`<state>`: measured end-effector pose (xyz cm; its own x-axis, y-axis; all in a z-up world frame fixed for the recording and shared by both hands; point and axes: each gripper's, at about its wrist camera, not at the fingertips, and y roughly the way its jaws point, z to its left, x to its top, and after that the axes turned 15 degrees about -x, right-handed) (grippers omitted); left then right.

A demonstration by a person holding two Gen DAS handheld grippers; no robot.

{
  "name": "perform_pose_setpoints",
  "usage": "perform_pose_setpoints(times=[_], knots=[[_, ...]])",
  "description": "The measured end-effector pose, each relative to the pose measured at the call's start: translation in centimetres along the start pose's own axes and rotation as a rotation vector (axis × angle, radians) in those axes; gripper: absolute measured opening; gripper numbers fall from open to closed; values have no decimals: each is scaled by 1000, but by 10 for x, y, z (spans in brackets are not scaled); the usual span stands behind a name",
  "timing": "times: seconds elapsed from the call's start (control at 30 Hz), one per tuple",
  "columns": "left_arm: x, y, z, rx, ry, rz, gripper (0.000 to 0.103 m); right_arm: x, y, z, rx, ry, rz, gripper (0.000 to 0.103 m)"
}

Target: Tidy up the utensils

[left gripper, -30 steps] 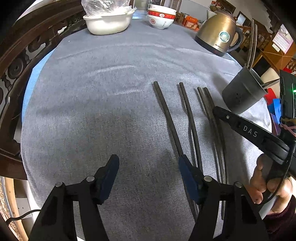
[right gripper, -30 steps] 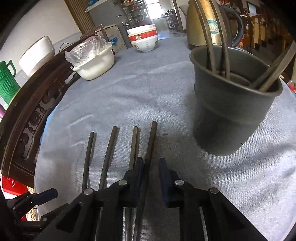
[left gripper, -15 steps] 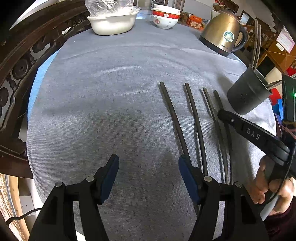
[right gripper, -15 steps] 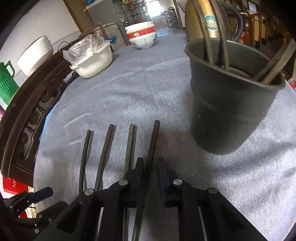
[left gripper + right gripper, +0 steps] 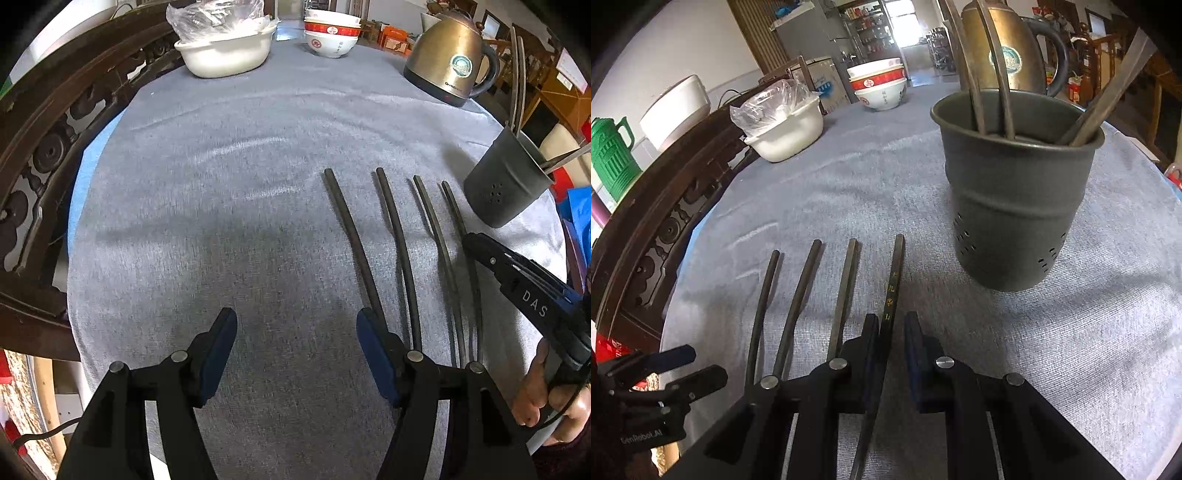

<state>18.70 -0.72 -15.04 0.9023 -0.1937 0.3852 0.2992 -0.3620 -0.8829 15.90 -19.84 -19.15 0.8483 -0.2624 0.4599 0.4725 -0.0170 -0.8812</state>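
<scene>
Grey-clothed table (image 5: 1071, 350) carries four chopsticks; right claw (image 5: 892, 325), nearly closed around the lettered chopstick (image 5: 891, 291), should pinch squarely before lifting toward the utensil holder (image 5: 1015, 206), left claw (image 5: 295, 332) idling half-open, empty.

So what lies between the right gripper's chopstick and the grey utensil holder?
Only bare grey cloth, seen in the right wrist view: the lettered chopstick in the right gripper lies left of the utensil holder.

Black two-finger linkages with silver pivot screws and blue pads are seen on the left gripper (image 5: 295, 332); "DAS" is printed in white on the right gripper (image 5: 471, 240), and a dark maroon sleeve (image 5: 576, 458) is worn.
</scene>
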Motion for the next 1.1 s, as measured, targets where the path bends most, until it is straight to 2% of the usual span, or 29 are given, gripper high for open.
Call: perform_pose_setpoints(times=[0.2, 0.37, 0.43, 0.57, 0.73, 0.93, 1.1], knots=[[15, -5, -7, 9, 36, -17, 68, -1, 1, -3, 16, 19, 1, 14], [38, -4, -7, -2, 45, -18, 68, 8, 4, 4, -19, -7, 35, 14], [48, 0, -4, -22, 38, -3, 68, 15, 10, 4, -9, 10, 61, 17], [64, 10, 3, -64, -1, 41, 68, 26, 26, 5, -15, 40, 130, 17], [81, 21, 7, -62, -35, 84, 68, 37, 33, 14, -57, 23, 146, 17], [90, 37, 7, -90, -56, 132, 55, 46, 40, 14, -61, 58, 166, 17], [92, 50, 14, -104, -97, 163, 45, 51, 42, 22, -101, 26, 160, 15]])
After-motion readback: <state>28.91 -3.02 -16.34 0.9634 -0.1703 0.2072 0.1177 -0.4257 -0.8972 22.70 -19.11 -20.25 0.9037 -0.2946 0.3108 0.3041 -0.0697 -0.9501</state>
